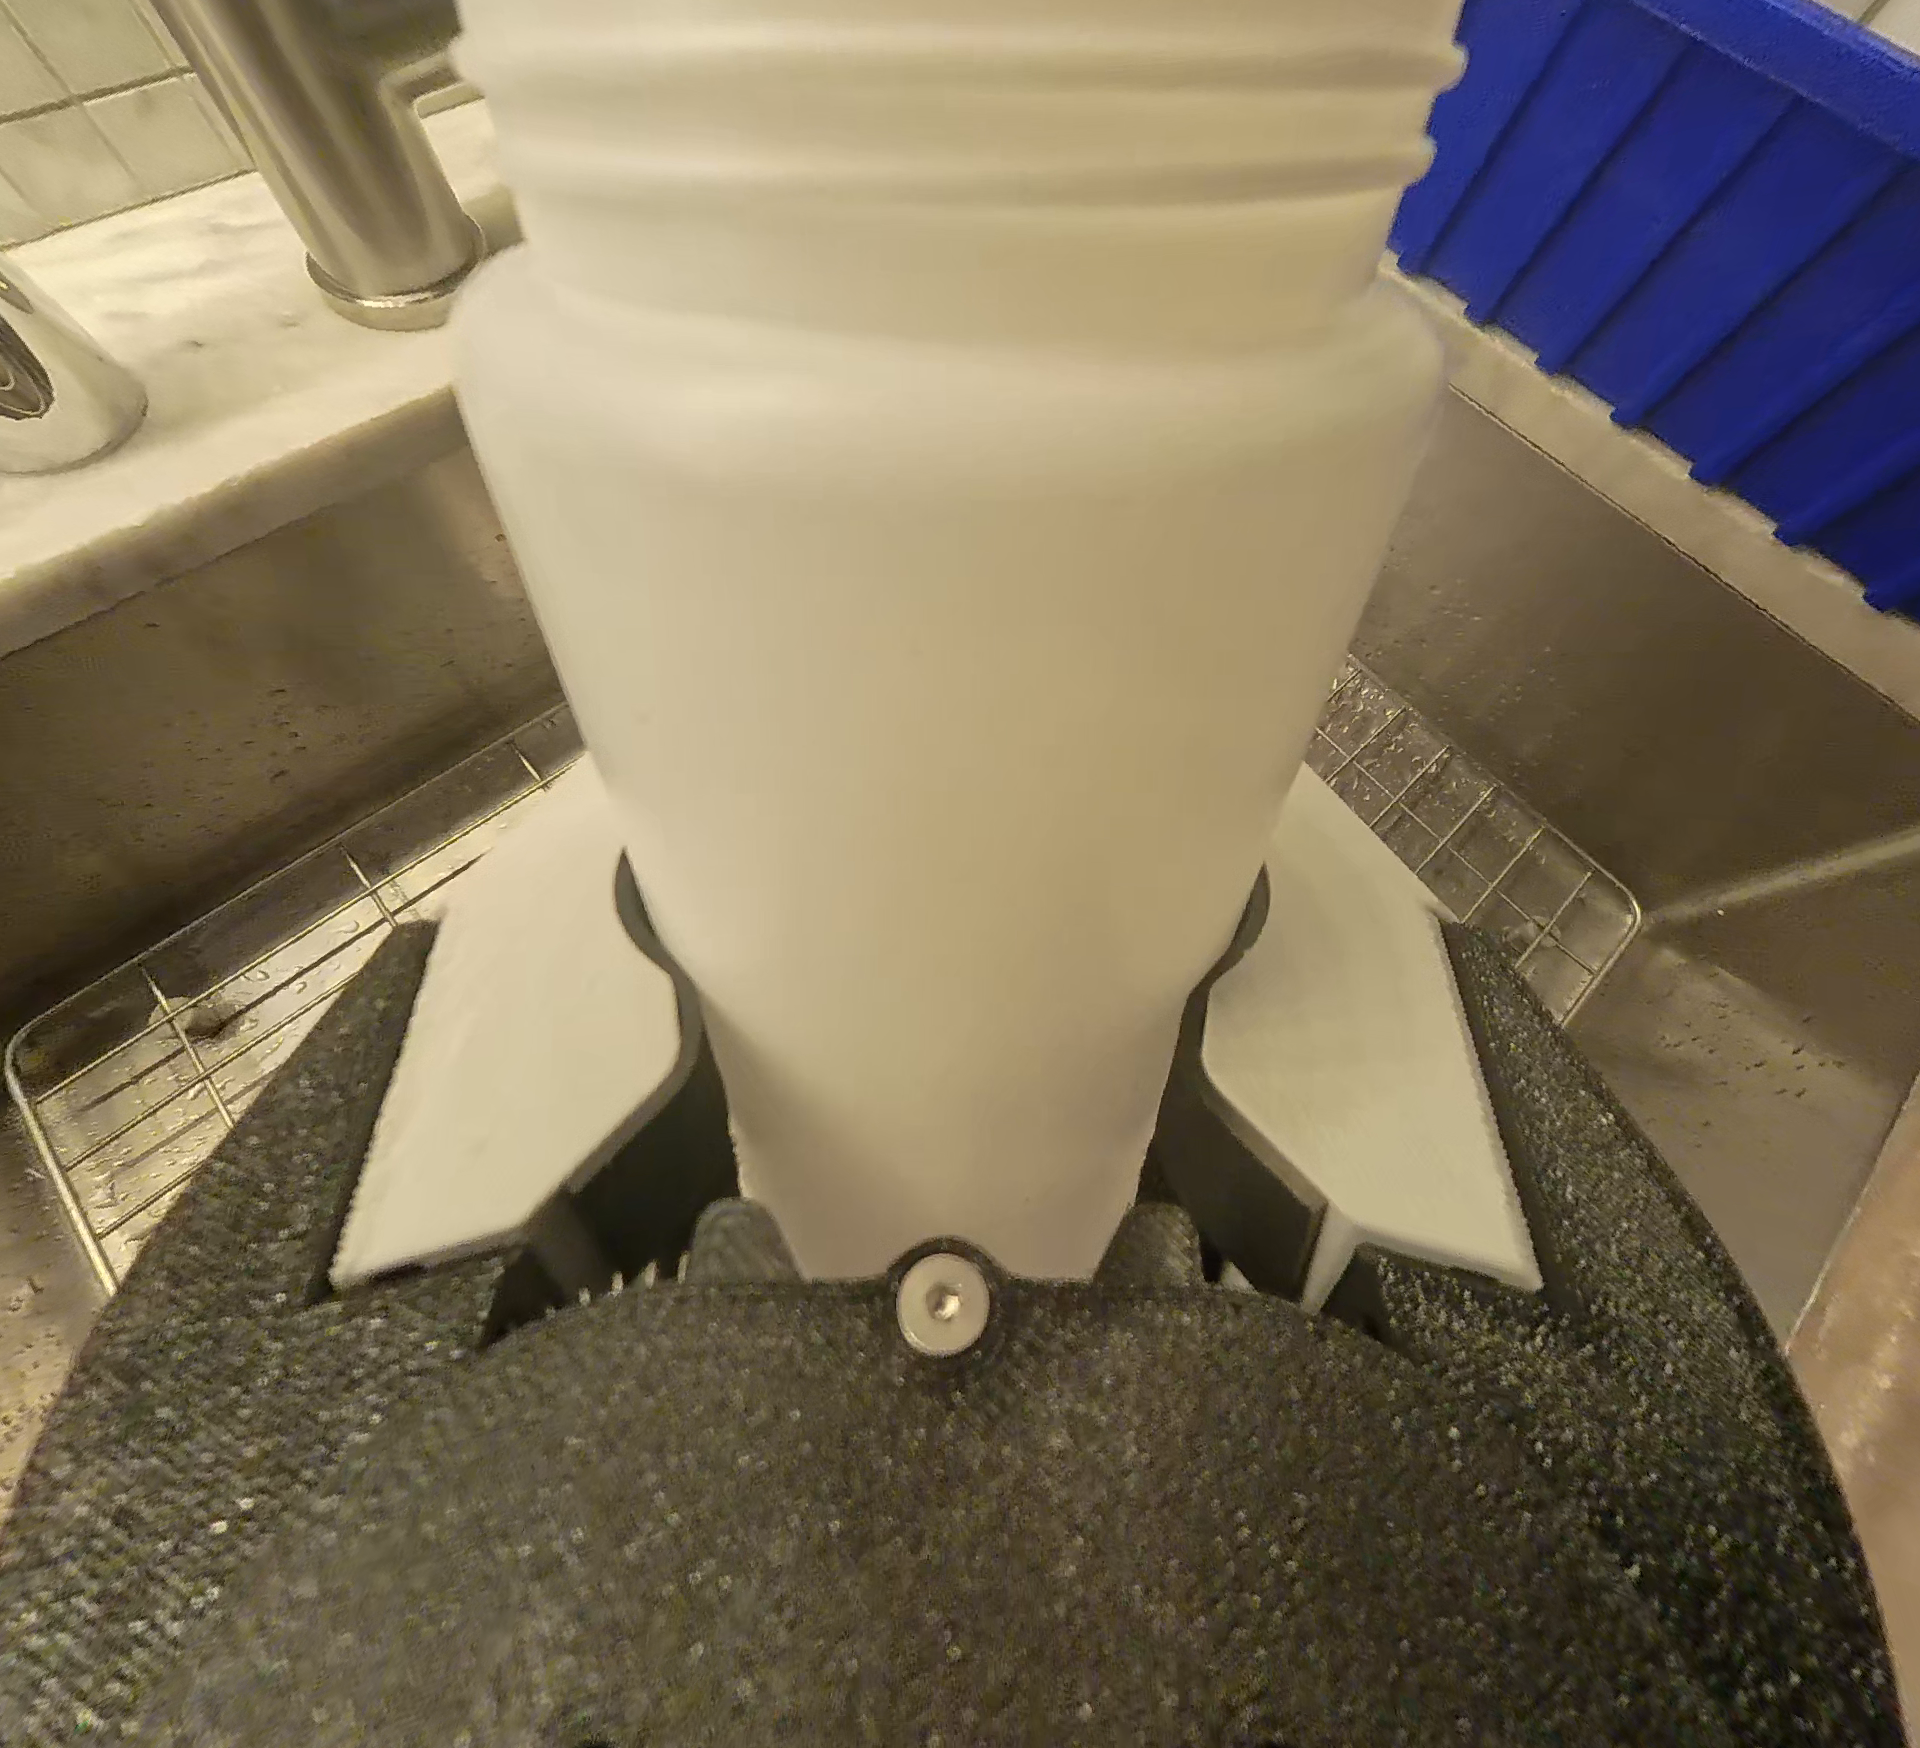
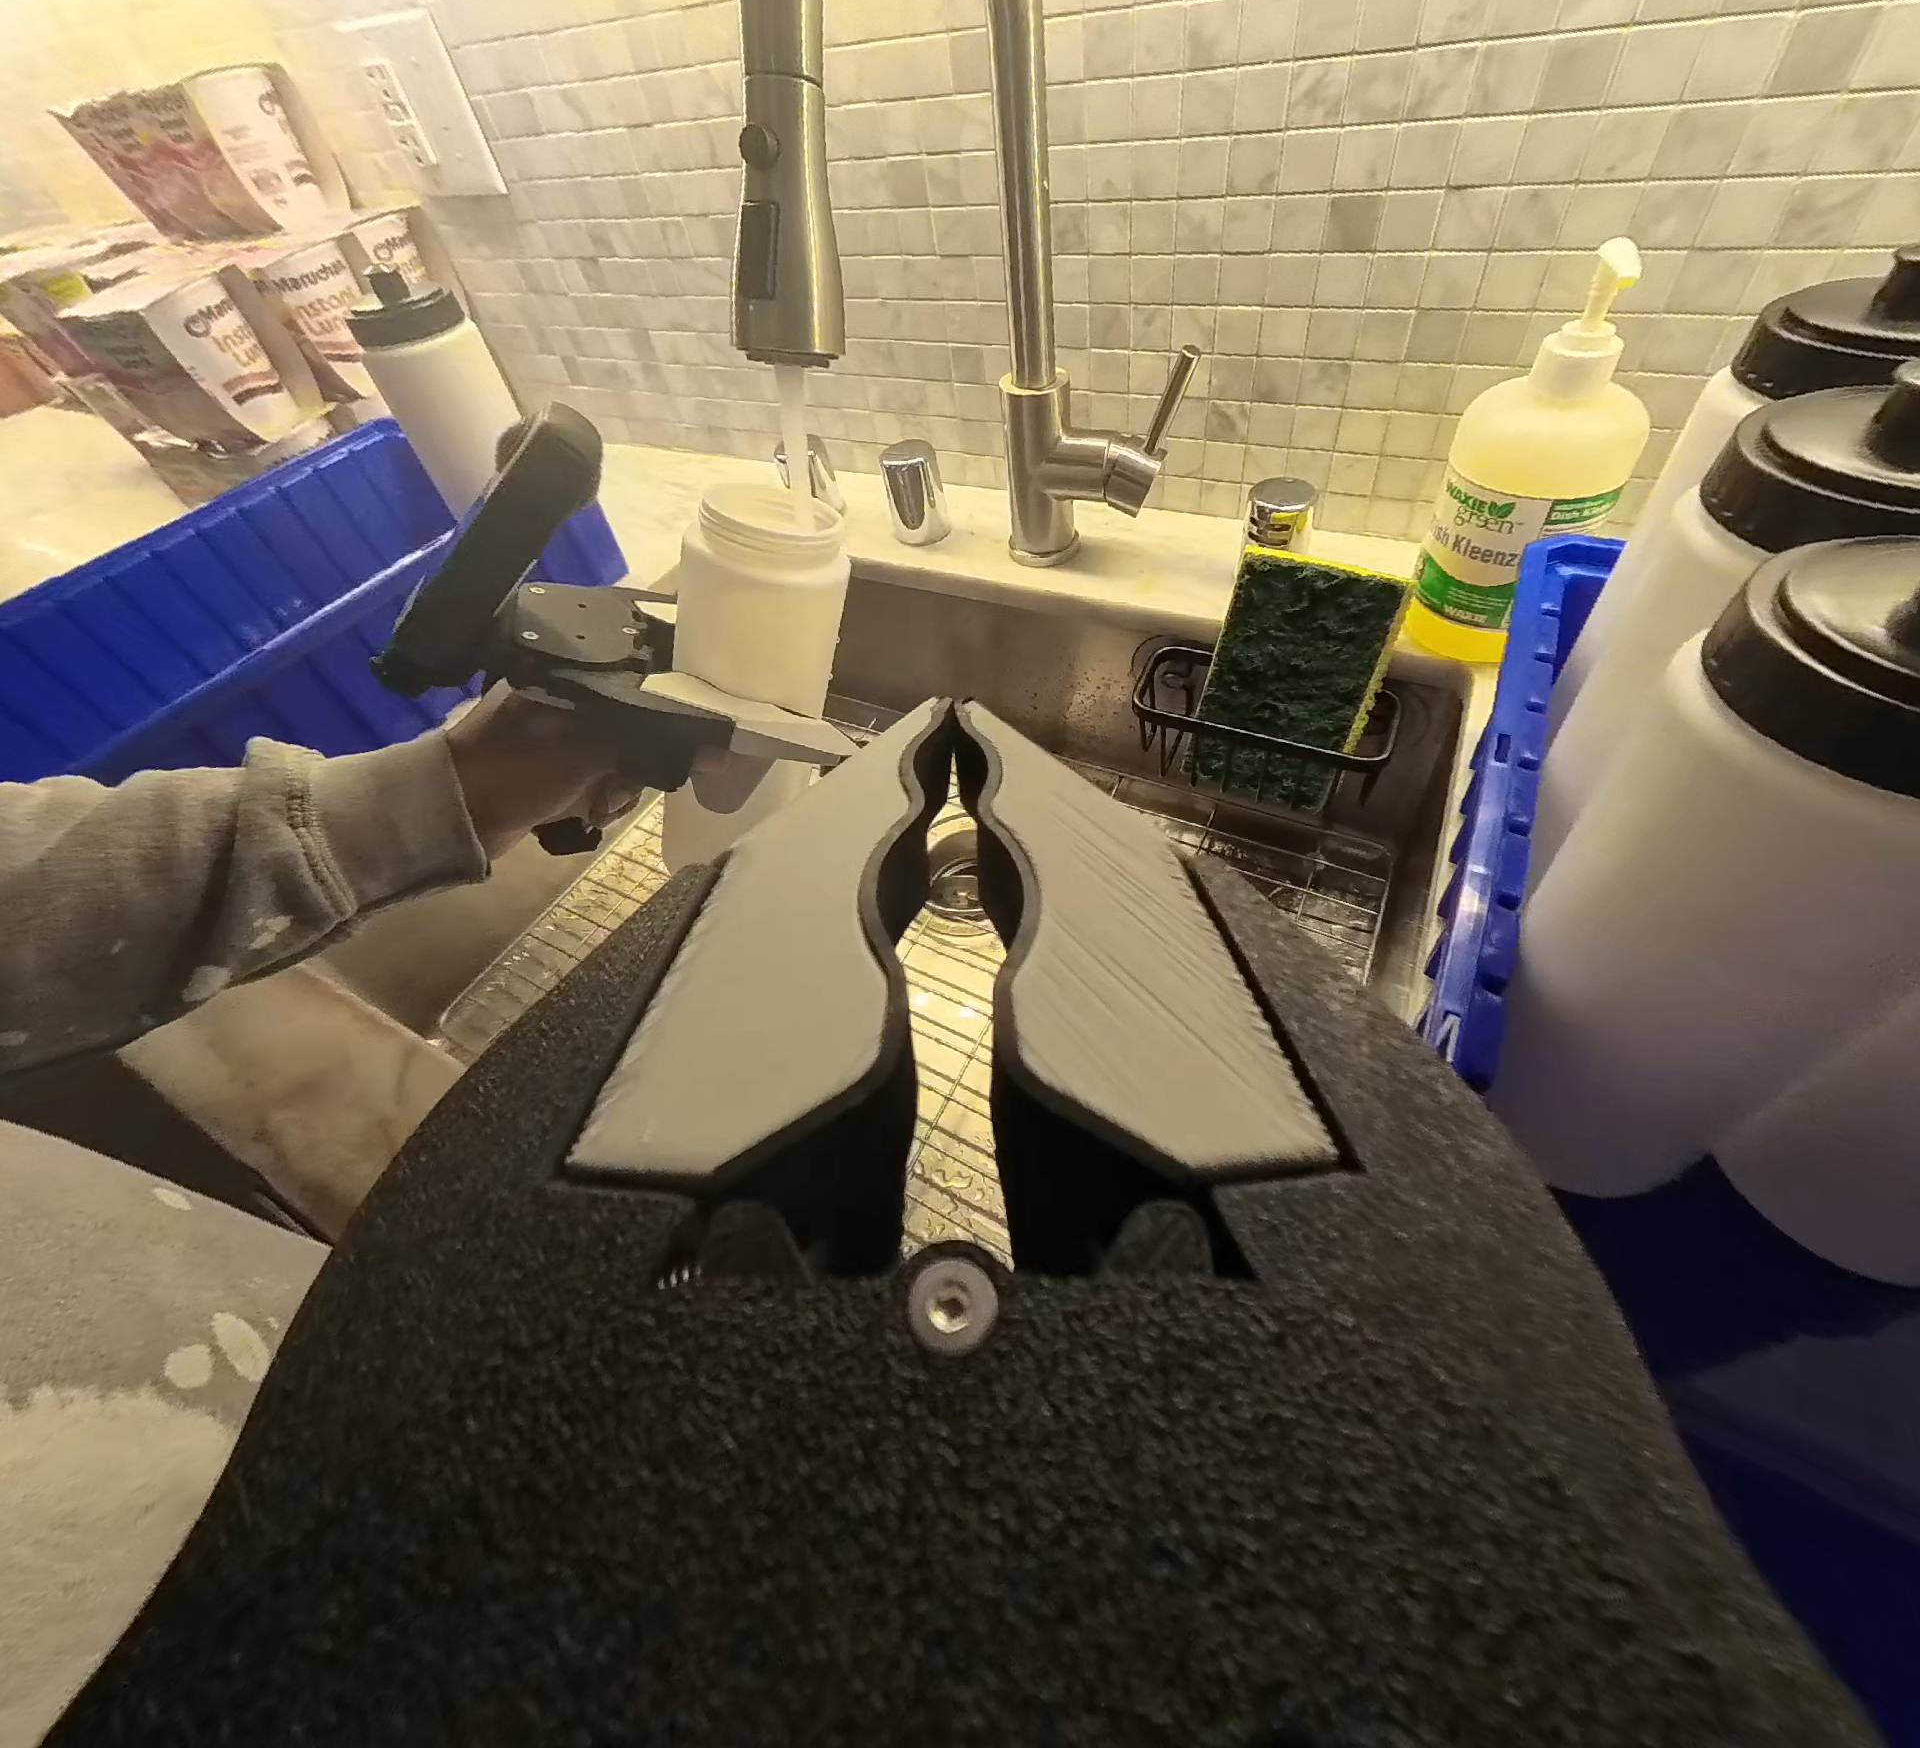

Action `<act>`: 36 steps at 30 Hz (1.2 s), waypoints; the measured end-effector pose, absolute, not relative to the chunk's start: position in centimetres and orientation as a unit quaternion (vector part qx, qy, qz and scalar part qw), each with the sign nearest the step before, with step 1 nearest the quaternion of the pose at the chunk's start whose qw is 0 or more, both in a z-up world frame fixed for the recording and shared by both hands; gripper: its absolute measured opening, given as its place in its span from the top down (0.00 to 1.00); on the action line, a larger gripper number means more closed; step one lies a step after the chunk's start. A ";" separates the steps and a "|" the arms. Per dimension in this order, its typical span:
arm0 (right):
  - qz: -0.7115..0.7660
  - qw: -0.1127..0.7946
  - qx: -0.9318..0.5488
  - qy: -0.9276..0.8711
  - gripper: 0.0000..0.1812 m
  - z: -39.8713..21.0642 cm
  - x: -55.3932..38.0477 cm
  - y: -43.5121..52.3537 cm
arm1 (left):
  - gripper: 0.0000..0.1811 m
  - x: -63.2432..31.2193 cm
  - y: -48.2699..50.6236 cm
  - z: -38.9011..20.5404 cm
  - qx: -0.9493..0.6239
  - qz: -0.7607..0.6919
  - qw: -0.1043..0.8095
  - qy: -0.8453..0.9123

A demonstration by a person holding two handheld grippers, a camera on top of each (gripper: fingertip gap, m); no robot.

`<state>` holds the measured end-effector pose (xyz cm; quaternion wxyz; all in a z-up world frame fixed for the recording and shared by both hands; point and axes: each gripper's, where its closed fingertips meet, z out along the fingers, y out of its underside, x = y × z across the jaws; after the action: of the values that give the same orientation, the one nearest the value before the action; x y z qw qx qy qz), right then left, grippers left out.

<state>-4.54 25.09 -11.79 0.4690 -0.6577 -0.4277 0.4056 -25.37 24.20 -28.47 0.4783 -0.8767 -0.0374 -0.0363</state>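
Observation:
My left gripper (image 1: 940, 909) is shut on a white plastic bottle (image 1: 945, 472) with an open threaded neck and no cap, held upright over the steel sink (image 1: 239, 659). In the right wrist view that bottle (image 2: 764, 602) stands under the running faucet (image 2: 790, 275), and water streams into its mouth. The left gripper (image 2: 727, 722) and the hand holding it show there too. My right gripper (image 2: 954, 711) is shut and empty, fingertips touching, above the sink's wire grid (image 2: 951, 1023) and drain.
A blue bin (image 2: 208, 545) sits left of the sink; another blue bin (image 2: 1496, 763) on the right holds white bottles with black caps (image 2: 1725, 867). A sponge in a black caddy (image 2: 1288, 670), a soap pump bottle (image 2: 1538, 493) and stacked cup packs (image 2: 208, 264) are nearby.

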 end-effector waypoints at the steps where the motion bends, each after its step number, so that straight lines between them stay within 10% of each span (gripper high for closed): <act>1: 0.406 0.468 -0.658 -0.428 1.00 -11.8 -4.6 25.2 | 0.42 -25.3 24.2 -28.4 -0.876 -0.036 0.479 -0.037; 36: 0.400 0.437 -0.661 -0.461 1.00 -13.5 -5.3 24.1 | 0.42 -24.9 24.4 -28.5 -0.871 -0.043 0.486 -0.047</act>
<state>-5.26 24.09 -13.48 0.4367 -0.6610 -0.4606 0.4003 -24.92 24.41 -28.46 0.4863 -0.8714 -0.0474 -0.0433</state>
